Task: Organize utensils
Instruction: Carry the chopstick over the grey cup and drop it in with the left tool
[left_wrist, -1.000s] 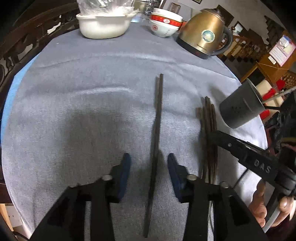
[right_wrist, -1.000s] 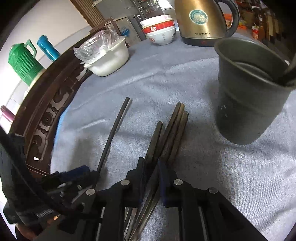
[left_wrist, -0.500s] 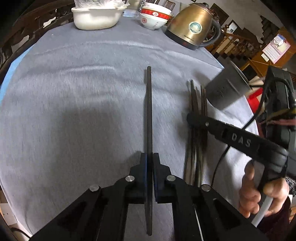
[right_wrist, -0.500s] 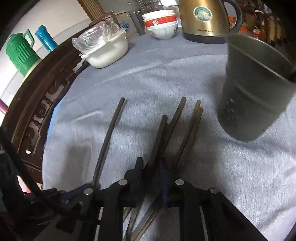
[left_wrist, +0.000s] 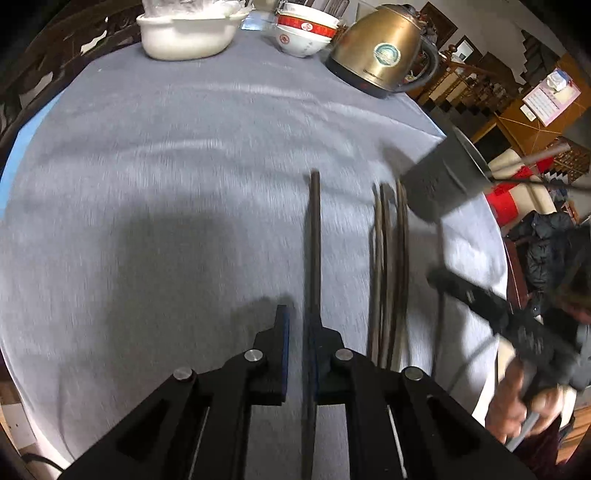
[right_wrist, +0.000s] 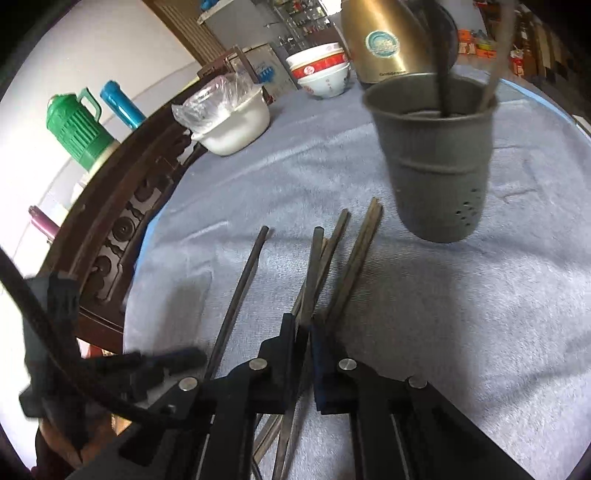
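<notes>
**Chopsticks: both grasps made, transfer to holder pending**

Chopsticks lie on the cloth-covered table (left_wrist: 184, 166), beside the grey holder (right_wrist: 436, 155), which already contains a few sticks. Bundle (right_wrist: 354, 251) lies nearest it; single chopstick (left_wrist: 315, 240) lies apart. Left hand-held gripper (left_wrist: 297, 347) is pinching the single chopstick. Right hand-held gripper (right_wrist: 303, 354), jaws having just closed, is pinching one stick from the bundle. Judged step: pickup. Next: lift, tip upright, lower into holder.

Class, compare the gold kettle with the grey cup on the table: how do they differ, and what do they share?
The kettle is shiny gold with a round label; the cup is dull grey with small holes low on its side. The kettle stands at the table's far edge, the cup nearer. Chopsticks stick out of the cup only. Both stand upright on the grey cloth.
</notes>
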